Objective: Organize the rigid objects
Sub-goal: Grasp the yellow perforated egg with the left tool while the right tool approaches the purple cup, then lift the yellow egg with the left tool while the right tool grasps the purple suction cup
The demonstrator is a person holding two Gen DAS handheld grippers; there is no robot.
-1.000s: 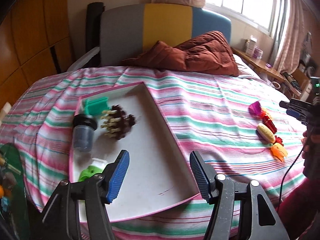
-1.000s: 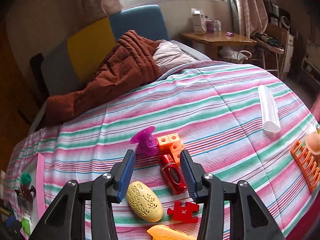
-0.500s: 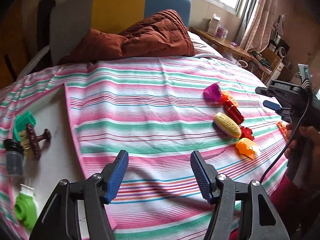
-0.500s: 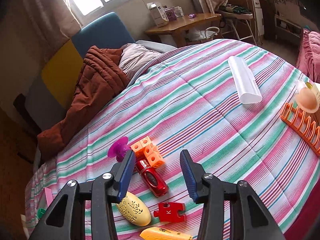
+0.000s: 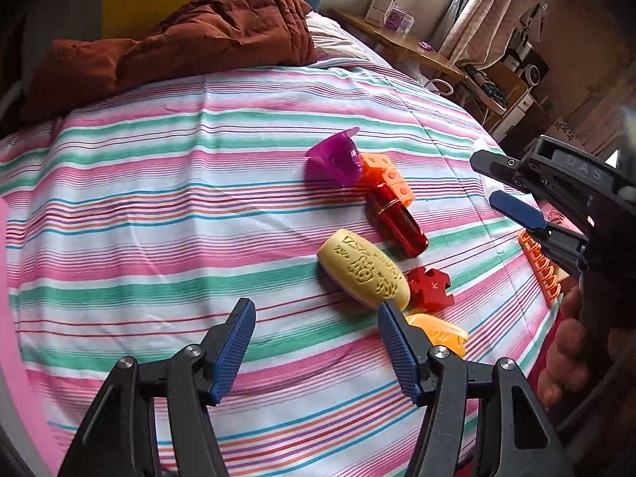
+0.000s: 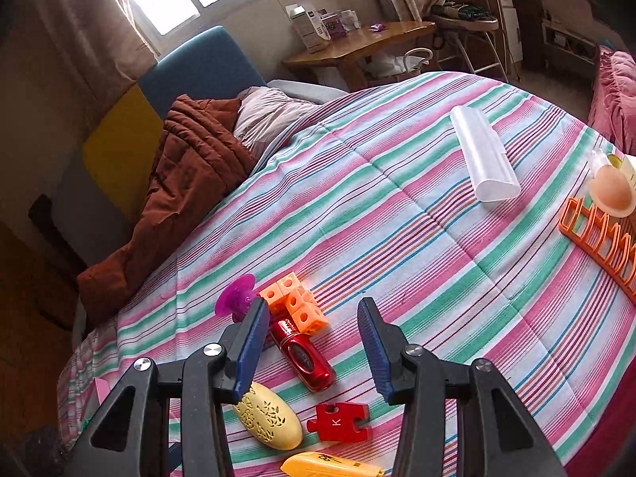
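Small toys lie on the striped bedspread: a purple funnel-shaped piece point(image 5: 337, 156), orange cube blocks point(image 5: 387, 177), a red cylinder point(image 5: 397, 219), a yellow oval case point(image 5: 363, 269), a red puzzle piece point(image 5: 431, 288) and an orange-yellow piece point(image 5: 437, 333). My left gripper point(image 5: 316, 351) is open and empty, just in front of the yellow case. My right gripper point(image 6: 314, 351) is open and empty, above the red cylinder point(image 6: 304, 357) and the orange cubes point(image 6: 296, 302). The right gripper also shows at the right of the left wrist view point(image 5: 516, 206).
A clear plastic case point(image 6: 483, 159), an orange rack point(image 6: 600, 234) and a round peach object point(image 6: 612, 190) lie on the right of the bed. A brown blanket point(image 5: 190, 35) is bunched at the headboard. The pink tray edge point(image 5: 8, 318) shows at far left.
My left gripper has swung right, away from the tray, and closed in on the toy cluster. My right gripper has tilted and shifted right a little over the cluster.
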